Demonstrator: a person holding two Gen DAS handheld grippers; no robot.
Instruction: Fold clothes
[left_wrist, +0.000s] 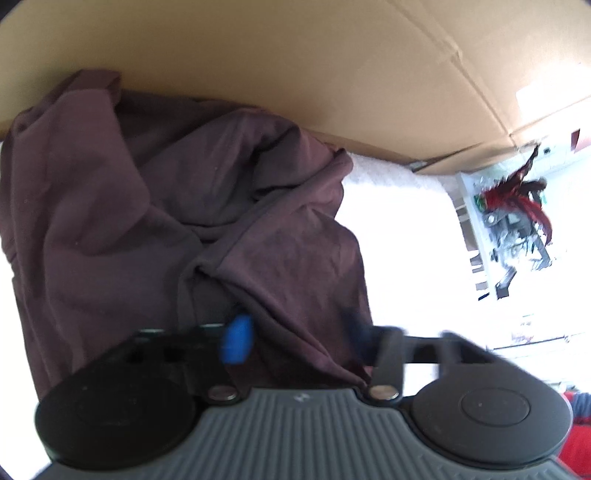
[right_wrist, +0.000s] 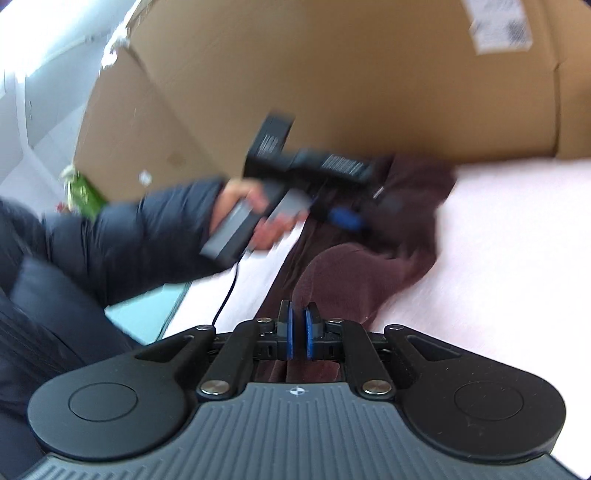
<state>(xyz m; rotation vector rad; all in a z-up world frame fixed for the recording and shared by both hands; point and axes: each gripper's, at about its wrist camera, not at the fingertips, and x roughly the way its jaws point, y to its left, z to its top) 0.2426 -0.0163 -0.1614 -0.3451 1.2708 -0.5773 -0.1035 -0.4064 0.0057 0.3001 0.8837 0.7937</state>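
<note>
White padded surface (right_wrist: 517, 229) w/ big cardboard box (right_wrist: 332, 74) standing at far edge, bright room behind. Nearest in right wrist view: right gripper (right_wrist: 298, 332), blue pads almost together w/ a thin gap, nothing seen clamped betw. them, sitting just over near edge of maroon garment (right_wrist: 354, 273). Garment rumpled, bunched in loose heap on surface, far side pushed up against box; not folded flat, seams twisted. Further out: left gripper (left_wrist: 291, 332), fingers apart, blue pad on one finger (left_wrist: 236, 339), cloth lying betw. and around them, not pinched as far as visible; blur in both views. Hand (right_wrist: 255, 214) in dark puffy sleeve (right_wrist: 140, 236) holding that tool, cable trailing down. Judgement: whether spreading out or mid-fold can't be settled from heap alone. For a clean job: grab hem or seam, single layer only, both grippers well apart on same edge, pull taut before laying down, keep cloth off box wall.
</note>
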